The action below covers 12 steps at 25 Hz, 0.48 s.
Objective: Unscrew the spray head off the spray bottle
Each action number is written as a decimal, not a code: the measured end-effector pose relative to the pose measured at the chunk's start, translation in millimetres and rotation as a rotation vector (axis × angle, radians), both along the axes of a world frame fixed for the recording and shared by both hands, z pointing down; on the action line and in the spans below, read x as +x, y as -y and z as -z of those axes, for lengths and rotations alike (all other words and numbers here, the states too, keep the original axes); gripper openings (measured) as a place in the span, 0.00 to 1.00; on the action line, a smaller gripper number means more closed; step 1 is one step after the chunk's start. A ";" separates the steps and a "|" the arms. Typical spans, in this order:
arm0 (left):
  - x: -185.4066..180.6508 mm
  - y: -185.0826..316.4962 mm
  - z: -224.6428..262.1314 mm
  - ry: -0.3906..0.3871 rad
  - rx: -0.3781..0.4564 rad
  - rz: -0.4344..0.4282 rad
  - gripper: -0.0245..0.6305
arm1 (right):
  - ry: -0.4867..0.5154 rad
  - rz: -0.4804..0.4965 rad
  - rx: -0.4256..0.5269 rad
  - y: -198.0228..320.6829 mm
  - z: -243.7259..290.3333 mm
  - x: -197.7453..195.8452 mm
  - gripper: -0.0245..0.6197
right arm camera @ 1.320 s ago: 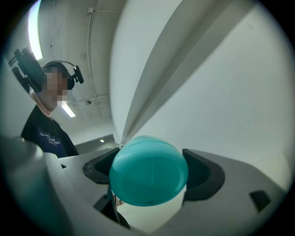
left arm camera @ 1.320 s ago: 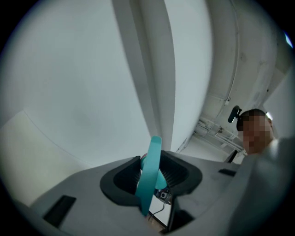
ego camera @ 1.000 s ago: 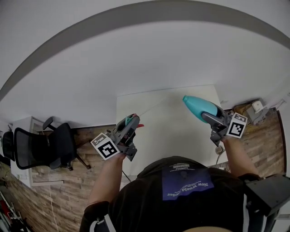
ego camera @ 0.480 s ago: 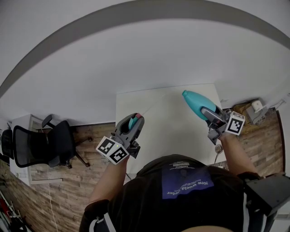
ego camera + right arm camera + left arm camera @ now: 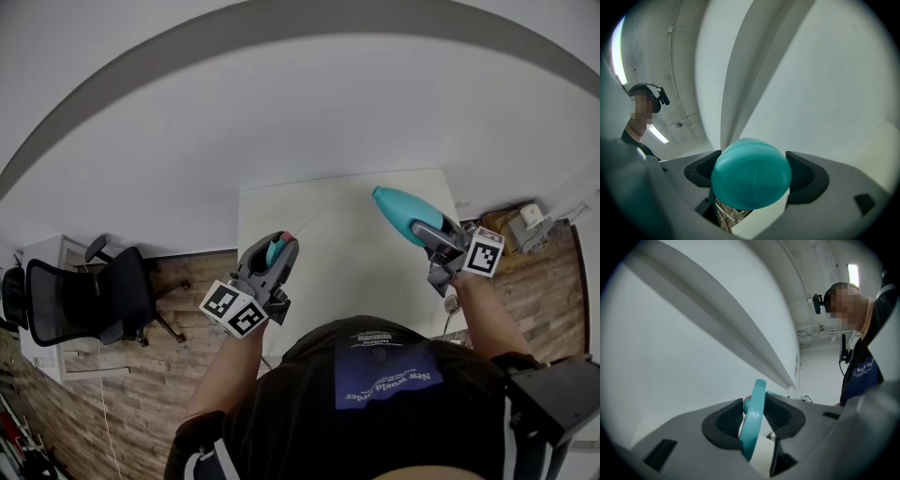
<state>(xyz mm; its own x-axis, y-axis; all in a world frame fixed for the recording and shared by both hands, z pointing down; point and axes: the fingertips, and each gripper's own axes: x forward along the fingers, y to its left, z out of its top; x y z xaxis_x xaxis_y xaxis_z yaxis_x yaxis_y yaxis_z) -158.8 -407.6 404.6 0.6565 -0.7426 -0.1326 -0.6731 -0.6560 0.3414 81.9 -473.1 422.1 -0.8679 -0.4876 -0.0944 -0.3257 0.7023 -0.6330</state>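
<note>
Left gripper (image 5: 281, 246) fingers (image 5: 723, 420) clamp teal plastic spray head (image 5: 755, 411). Right gripper (image 5: 424, 229) fingers (image 5: 807, 176) grip teal rounded plastic bottle (image 5: 397, 210). Head and bottle well apart, over white counter (image 5: 323, 267).

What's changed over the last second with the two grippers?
The left gripper rolled about its own axis, turning the spray head it grips along with it. Nothing was taken hold of or let go. The right gripper still holds the teal bottle in about the same place, apart from the head.
</note>
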 end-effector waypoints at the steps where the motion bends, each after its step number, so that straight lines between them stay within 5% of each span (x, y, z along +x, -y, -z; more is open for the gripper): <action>1: 0.1 -0.2 0.2 0.001 0.002 0.001 0.25 | -0.002 0.000 0.001 -0.3 -0.1 0.0 0.69; 12: -2.0 -1.0 5.8 0.012 0.020 0.011 0.25 | -0.005 0.004 0.004 -2.5 1.4 -1.3 0.69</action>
